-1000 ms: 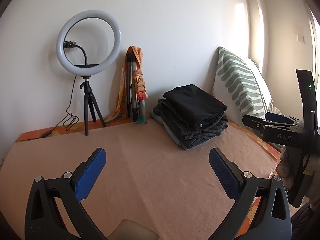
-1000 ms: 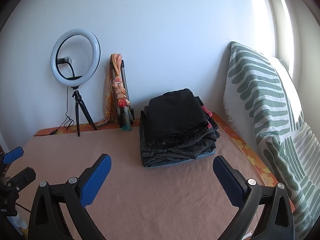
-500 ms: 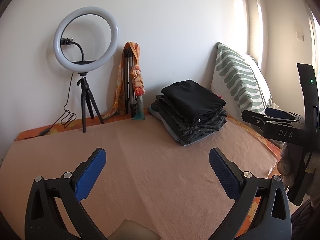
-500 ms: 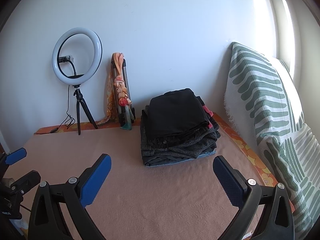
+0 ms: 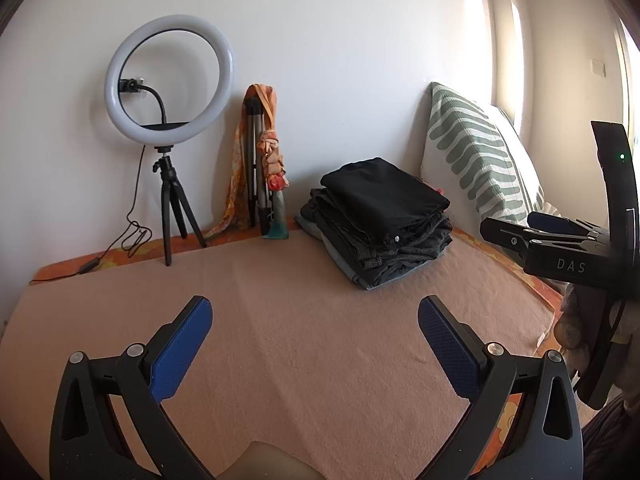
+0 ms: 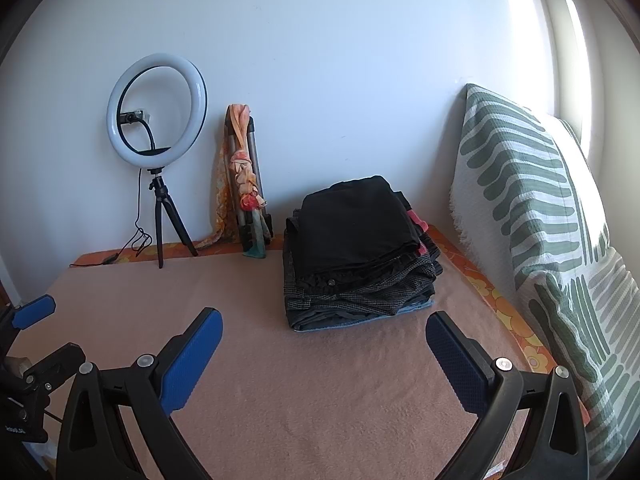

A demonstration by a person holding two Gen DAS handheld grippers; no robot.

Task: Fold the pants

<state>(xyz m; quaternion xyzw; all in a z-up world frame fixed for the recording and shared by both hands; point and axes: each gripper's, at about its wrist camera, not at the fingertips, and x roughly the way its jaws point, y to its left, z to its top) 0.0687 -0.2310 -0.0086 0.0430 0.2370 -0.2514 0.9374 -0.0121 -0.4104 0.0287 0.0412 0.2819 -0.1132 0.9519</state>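
A stack of folded dark pants (image 5: 380,220) (image 6: 356,252) rests on the peach blanket (image 5: 304,344) (image 6: 332,384) near the back wall, black pair on top. My left gripper (image 5: 314,320) hovers open over the blanket's near part, well short of the stack, nothing between its blue pads. My right gripper (image 6: 323,334) is open too, empty, with the stack just beyond its fingertips. In the left wrist view the right gripper (image 5: 560,240) shows from the side at the right edge. The left gripper's blue pad (image 6: 32,311) shows at the left edge of the right wrist view.
A ring light on a tripod (image 5: 168,92) (image 6: 156,108) stands at the back left with a trailing cable. A folded tripod wrapped in orange cloth (image 5: 260,164) (image 6: 242,180) leans on the wall. A green-striped pillow (image 5: 476,164) (image 6: 536,216) lines the right side.
Both grippers have shifted slightly: the scene has slid a little in each view, the stack sits a touch further from the left gripper. Both stay open and empty.
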